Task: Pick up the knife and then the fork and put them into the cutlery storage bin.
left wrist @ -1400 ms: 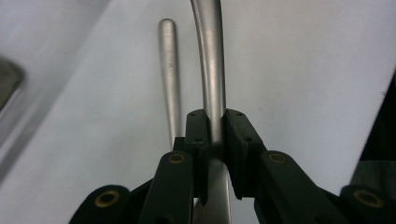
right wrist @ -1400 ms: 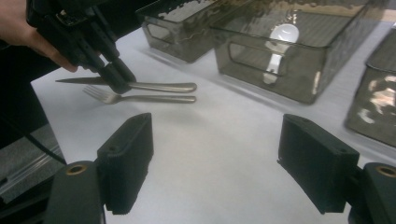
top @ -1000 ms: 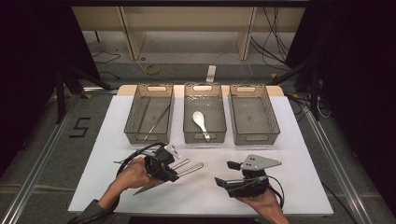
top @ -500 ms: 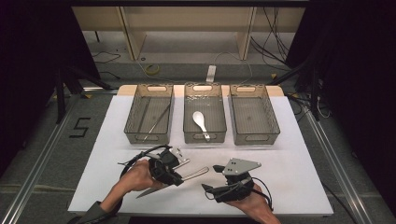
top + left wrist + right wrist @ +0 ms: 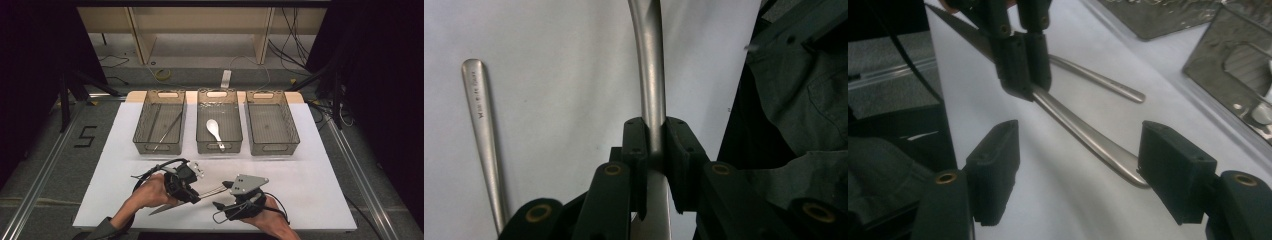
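Right gripper [image 5: 220,199] has slid left across the table [image 5: 320,190] toward the left gripper [image 5: 196,192], jaws just closing a bit, still spread either side of the knife [image 5: 1083,132] handle end, right pad just at its tip, no squeeze. Left gripper's jaws are pinched on the knife at mid-handle, held just above the table, blade pointing back toward the person. A second utensil [image 5: 484,145] lies on the table just beside. Three bins [image 5: 160,127] behind; the middle one holds a spoon [image 5: 215,131].

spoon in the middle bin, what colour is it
White: the spoon in the middle bin shows best in the high view.
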Action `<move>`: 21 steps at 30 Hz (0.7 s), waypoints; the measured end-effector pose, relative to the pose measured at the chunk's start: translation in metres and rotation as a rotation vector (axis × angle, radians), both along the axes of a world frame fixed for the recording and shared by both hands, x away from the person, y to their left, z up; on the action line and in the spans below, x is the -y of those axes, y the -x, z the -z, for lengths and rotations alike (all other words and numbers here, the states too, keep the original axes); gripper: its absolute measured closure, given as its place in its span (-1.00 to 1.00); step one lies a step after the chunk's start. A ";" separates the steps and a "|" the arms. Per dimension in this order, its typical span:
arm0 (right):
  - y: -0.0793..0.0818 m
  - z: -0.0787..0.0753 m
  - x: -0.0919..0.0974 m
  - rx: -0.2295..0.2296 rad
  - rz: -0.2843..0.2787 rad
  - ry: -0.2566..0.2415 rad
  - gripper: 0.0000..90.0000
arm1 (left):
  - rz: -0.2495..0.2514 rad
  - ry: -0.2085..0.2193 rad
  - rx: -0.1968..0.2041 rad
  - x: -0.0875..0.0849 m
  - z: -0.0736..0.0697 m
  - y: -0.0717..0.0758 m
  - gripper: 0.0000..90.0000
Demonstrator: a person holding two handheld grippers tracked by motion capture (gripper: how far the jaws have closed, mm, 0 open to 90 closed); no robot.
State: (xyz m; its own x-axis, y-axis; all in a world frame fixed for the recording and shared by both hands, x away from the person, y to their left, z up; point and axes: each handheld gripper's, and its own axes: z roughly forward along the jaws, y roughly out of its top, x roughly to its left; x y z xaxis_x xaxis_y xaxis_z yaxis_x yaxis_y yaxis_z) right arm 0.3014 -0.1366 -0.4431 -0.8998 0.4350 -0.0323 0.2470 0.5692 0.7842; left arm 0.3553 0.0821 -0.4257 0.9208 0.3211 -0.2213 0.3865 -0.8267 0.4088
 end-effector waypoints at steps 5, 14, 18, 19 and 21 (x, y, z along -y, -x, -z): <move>0.001 0.004 -0.008 0.022 -0.016 0.041 -0.22 | 0.008 0.001 -0.004 0.002 0.001 0.001 0.76; 0.000 0.011 -0.017 0.100 -0.055 0.136 -0.11 | 0.038 0.000 -0.011 0.009 0.001 0.005 0.76; 0.001 0.012 -0.018 0.110 -0.066 0.150 0.01 | 0.043 -0.001 -0.015 0.009 0.001 0.006 0.76; 0.001 0.012 -0.019 0.116 -0.073 0.157 0.04 | 0.044 0.000 -0.015 0.010 0.000 0.006 0.76; 0.002 0.013 -0.020 0.129 -0.086 0.169 0.10 | 0.049 0.000 -0.019 0.010 0.000 0.006 0.76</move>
